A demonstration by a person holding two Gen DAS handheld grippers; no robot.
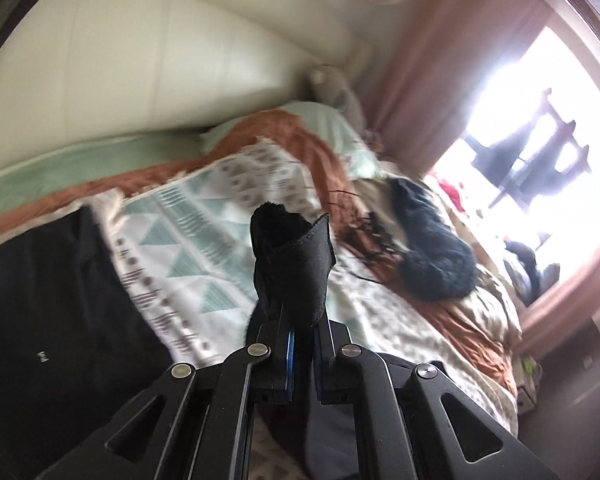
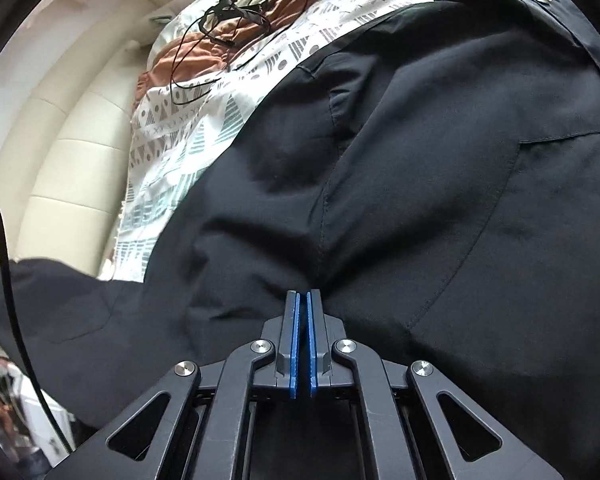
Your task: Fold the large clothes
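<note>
The black garment lies spread over the patterned bedspread on the bed, covering its near side. In the right wrist view the right gripper presses into the garment at a seam where wrinkles gather, its jaws drawn together on a pinch of the cloth. In the left wrist view the left gripper is above the bedspread with its jaws clamped on a bunched corner of the black cloth, which sticks up past the tips. Beyond the garment, a thin black cable lies tangled on the bedspread beside a rust-brown blanket. Further from the garment sit a dark fuzzy bundle, a mint pillow, the cream padded headboard and a bright window with a pink curtain.
</note>
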